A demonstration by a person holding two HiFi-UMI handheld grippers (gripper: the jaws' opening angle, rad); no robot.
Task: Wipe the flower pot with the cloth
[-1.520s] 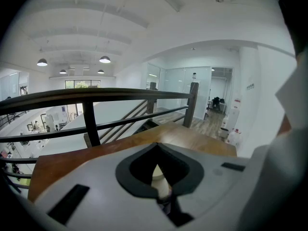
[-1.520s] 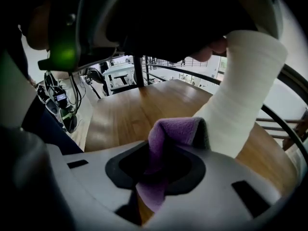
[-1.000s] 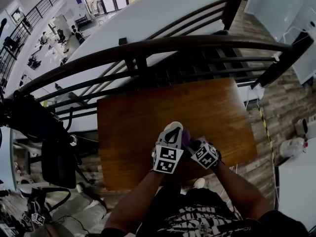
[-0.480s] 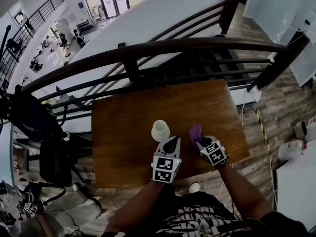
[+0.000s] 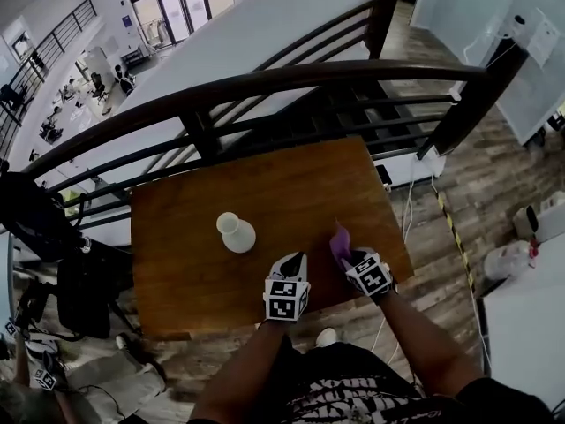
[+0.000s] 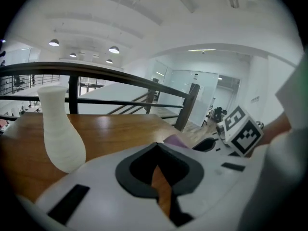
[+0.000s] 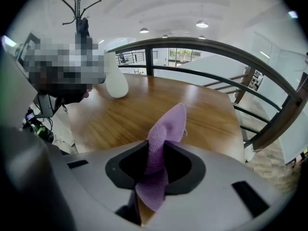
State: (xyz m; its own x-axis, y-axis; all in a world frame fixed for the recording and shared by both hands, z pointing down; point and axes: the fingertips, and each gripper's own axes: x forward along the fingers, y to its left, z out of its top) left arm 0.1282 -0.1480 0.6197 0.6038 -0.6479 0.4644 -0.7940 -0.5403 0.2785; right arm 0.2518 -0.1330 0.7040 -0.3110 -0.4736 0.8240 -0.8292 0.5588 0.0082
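Observation:
The white flower pot point(image 5: 237, 233) stands upright on the wooden table point(image 5: 291, 184), left of centre, with nothing touching it. My left gripper point(image 5: 294, 261) hangs near the table's front edge, right of the pot and apart from it. Its jaws are drawn together with nothing between them. The left gripper view has the pot point(image 6: 59, 131) at the left. My right gripper point(image 5: 346, 256) is beside the left one, shut on a purple cloth point(image 5: 339, 238) that sticks up out of its jaws. In the right gripper view the cloth point(image 7: 166, 126) rises between the jaws, and the pot point(image 7: 116, 82) stands far off at the left.
A dark metal railing point(image 5: 265, 82) curves along the table's far side, with a drop to a lower floor beyond it. A dark chair point(image 5: 88, 290) stands left of the table. Wooden floor lies to the right.
A second ago my left gripper was at the pot with the cloth close by. Now the pot stands alone on the table, and both grippers have drawn back toward the near edge.

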